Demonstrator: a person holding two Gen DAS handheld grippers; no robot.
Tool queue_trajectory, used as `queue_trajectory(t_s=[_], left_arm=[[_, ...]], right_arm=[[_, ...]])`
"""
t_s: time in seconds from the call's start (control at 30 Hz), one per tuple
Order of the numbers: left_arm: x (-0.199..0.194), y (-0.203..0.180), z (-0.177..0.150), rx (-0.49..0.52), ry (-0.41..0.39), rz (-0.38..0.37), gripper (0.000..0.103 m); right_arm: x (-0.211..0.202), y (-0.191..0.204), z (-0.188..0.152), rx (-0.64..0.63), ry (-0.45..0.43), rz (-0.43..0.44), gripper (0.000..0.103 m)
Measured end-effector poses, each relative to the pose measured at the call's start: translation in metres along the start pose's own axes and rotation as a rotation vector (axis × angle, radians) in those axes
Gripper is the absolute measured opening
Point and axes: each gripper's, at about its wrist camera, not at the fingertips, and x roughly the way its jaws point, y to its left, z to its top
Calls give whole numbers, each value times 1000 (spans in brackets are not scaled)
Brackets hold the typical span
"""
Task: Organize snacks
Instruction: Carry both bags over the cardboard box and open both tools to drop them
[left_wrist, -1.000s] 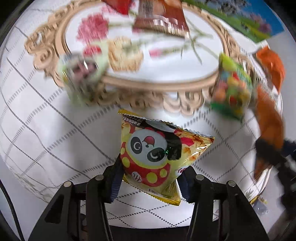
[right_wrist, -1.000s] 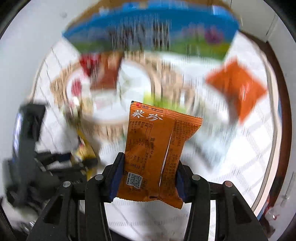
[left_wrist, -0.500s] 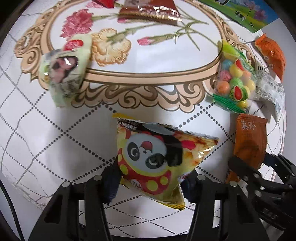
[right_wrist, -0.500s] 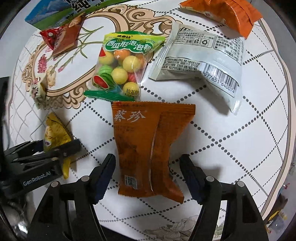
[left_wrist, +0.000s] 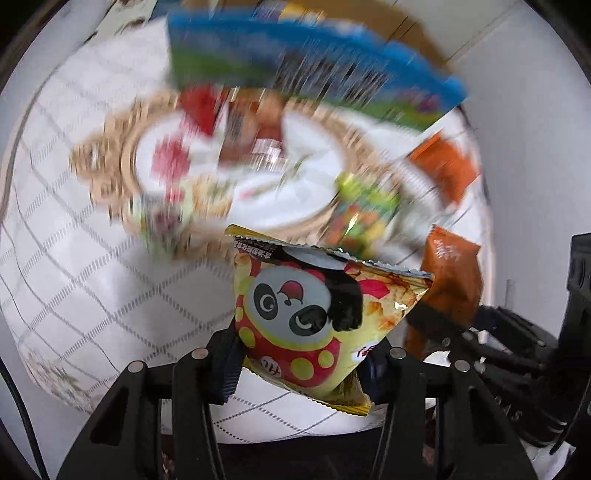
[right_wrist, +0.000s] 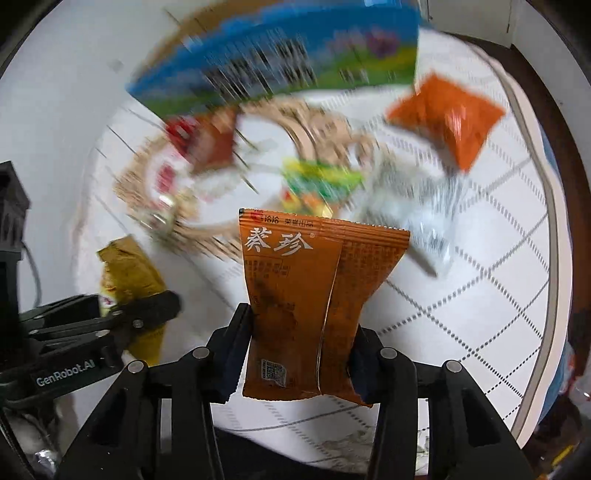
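A yellow panda snack bag (left_wrist: 306, 306) hangs above the table with my left gripper (left_wrist: 299, 363) shut on its lower half. My right gripper (right_wrist: 299, 354) has its jaws closing, and its pads press both sides of an orange-brown packet (right_wrist: 310, 295) that stands upright off the cloth. In the left wrist view that orange-brown packet (left_wrist: 452, 280) shows at the right, close beside the panda bag. The right wrist view shows the left gripper (right_wrist: 147, 310) at the lower left with the yellow bag (right_wrist: 125, 266). The background is blurred by motion.
Loose snacks lie on the round table's quilted white cloth (right_wrist: 480, 277): a bright orange packet (right_wrist: 447, 114), a white packet (right_wrist: 417, 210), a green candy bag (right_wrist: 317, 181), a red-brown packet (right_wrist: 207, 140). A blue-green box (right_wrist: 280, 62) stands at the far edge.
Half a second ago the orange-brown packet lay on the cloth between open right jaws; now they grip it and it is lifted. The left gripper has risen with the panda bag.
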Motion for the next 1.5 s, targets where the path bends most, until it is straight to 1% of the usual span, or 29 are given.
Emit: queue_trajectory(t_s=[0.07,0.1,0.13,0.17,0.2,0.23,0.27,0.3,0.33,0.37,0.4,0.43,0.53,0.6,0.73,0.9,0.97,1.03,1.07,1.1,1.13,1.17,1.23,1.37,1.5], left_arm=[[-25,-8,22,-1,-37,-41,48],[-37,-12,35,1,-59,-50,48],[-40,-6,48,2,-73,-53,48],[-49,-13,64,3,-95,-54,48],[-57,-17,81,8,-116,-49,48],[-63,-14,86,15,-129,-44,48],[-65,-10,107,17,-145,-34,48],[-68,-11,121,14,-152,-29,48],[-70,-11,139,14,-154,-27,48],[-70,-11,160,5,-151,-25,48],[-70,-10,178,-4,-148,-23,48],[-61,-8,195,-2,-144,-16,48],[-48,3,252,-12,-136,50,48],[-41,10,274,-16,-130,95,49],[-15,27,322,-32,-105,184,49],[13,43,356,-46,-80,241,49],[19,49,365,-54,-94,265,49],[28,54,375,-41,-99,296,52],[32,56,379,-34,-94,301,64],[35,57,382,-30,-88,298,82],[39,61,387,-32,-84,284,88],[41,63,389,-35,-83,274,89],[44,66,391,-40,-78,267,89],[46,66,391,-35,-84,268,89],[44,63,383,-41,-96,240,89]], right_arm=[[-17,10,18,-1,-37,37,50],[-30,15,33,-4,-68,59,50],[-43,17,46,-10,-88,64,50],[-49,21,60,-19,-113,63,50],[-60,22,79,-33,-151,52,50],[-64,23,91,-42,-174,40,50],[-70,24,110,-49,-203,24,50],[-73,23,119,-50,-215,15,50],[-74,22,141,-55,-230,-4,50],[-76,19,151,-57,-238,-17,50],[-74,15,173,-58,-245,-40,50],[-72,13,185,-54,-245,-54,50],[-59,0,232,-42,-235,-102,50],[-47,-8,260,-38,-226,-138,50],[-20,-21,300,-42,-206,-197,50],[12,-35,338,-34,-169,-238,50],[22,-38,347,-32,-170,-252,50],[32,-40,359,-42,-181,-294,52],[39,-42,366,-45,-173,-311,56],[50,-46,374,-35,-142,-315,63],[54,-49,376,-22,-121,-308,81],[58,-51,379,-12,-108,-301,89],[63,-53,382,-8,-93,-309,90],[66,-55,381,-2,-95,-294,92],[58,-58,373,7,-105,-279,92]])
